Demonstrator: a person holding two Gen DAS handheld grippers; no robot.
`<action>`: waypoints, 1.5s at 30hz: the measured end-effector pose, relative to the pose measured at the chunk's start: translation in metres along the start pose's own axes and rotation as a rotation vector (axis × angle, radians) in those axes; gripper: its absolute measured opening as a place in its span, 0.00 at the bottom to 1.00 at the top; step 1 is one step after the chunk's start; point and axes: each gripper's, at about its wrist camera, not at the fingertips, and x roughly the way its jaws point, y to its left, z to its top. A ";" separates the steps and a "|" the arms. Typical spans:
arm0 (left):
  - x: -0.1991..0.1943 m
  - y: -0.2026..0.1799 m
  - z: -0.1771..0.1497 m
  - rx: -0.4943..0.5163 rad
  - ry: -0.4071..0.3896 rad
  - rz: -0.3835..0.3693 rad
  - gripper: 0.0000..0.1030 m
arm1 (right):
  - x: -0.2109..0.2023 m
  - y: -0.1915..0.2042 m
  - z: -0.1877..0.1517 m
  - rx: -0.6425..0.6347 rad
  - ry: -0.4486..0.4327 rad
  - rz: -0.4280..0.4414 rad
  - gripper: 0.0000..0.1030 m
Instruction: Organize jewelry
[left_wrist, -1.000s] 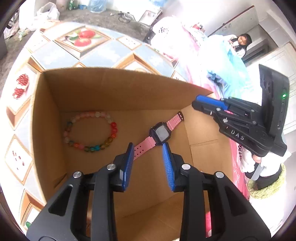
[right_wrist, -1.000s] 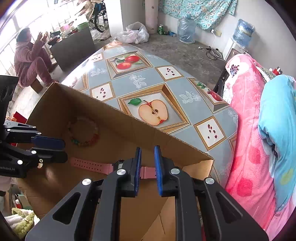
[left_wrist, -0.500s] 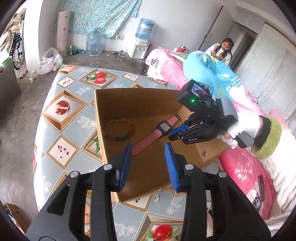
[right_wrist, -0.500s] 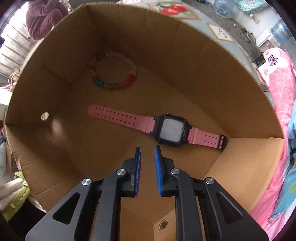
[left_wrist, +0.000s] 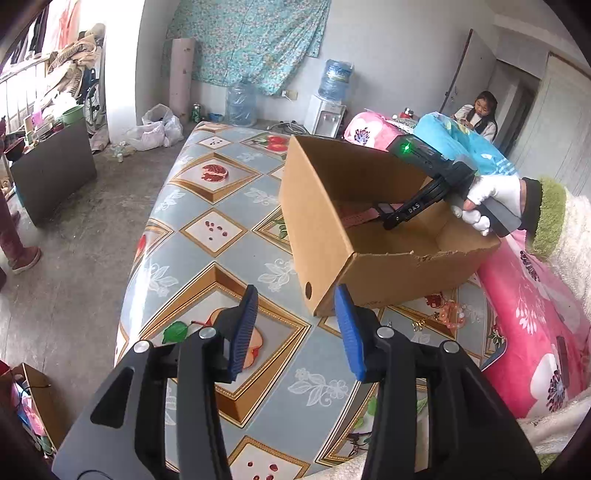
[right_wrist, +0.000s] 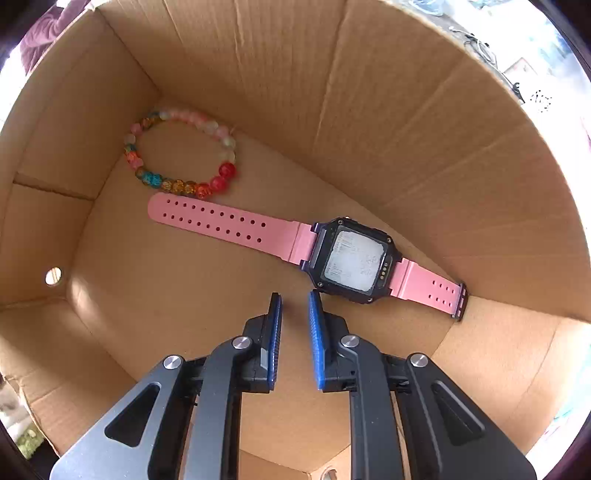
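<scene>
Right gripper (right_wrist: 294, 332): inside the cardboard box (right_wrist: 424, 122), pointing down at its floor, blue pads drawn close with only a narrow gap, pinching nothing.
Watch (right_wrist: 352, 260): flat on the box floor just beyond and a little right of those fingertips, not touching them; pink strap runs its long axis slantwise, long perforated end up-left, short buckle end low-right against the box wall. The pads sit roughly across that line, so a short reach onto the case or strap looks like the coming move; this hand is much the nearer.
Bead bracelet (right_wrist: 181, 151): in the far left corner of the box, just beside the strap's tip.
Left gripper (left_wrist: 293, 328): outside the box, above the surface (left_wrist: 221, 206), jaws spread and just been widening, nothing between them.
Second bead bracelet (left_wrist: 448, 314): pale pink, on the surface near the box's near corner, right of the left gripper; likely the next pick.
Surface: grey-blue cloth with fruit panels, box near its right edge.
Bed (left_wrist: 528, 306): pink floral cover, alongside.
Room: concrete floor, water bottles (left_wrist: 240, 105), dispenser, patterned cloth on the far wall, a seated person (left_wrist: 480, 114) by the door.
</scene>
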 end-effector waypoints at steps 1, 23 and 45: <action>-0.002 0.000 -0.004 0.004 -0.005 0.012 0.42 | -0.009 -0.001 -0.004 0.011 -0.023 0.005 0.15; 0.043 -0.086 -0.091 0.214 0.058 0.158 0.57 | -0.048 0.141 -0.325 0.394 -0.741 -0.001 0.64; 0.067 -0.106 -0.111 0.172 0.005 0.218 0.68 | 0.013 0.148 -0.325 0.415 -0.809 -0.071 0.87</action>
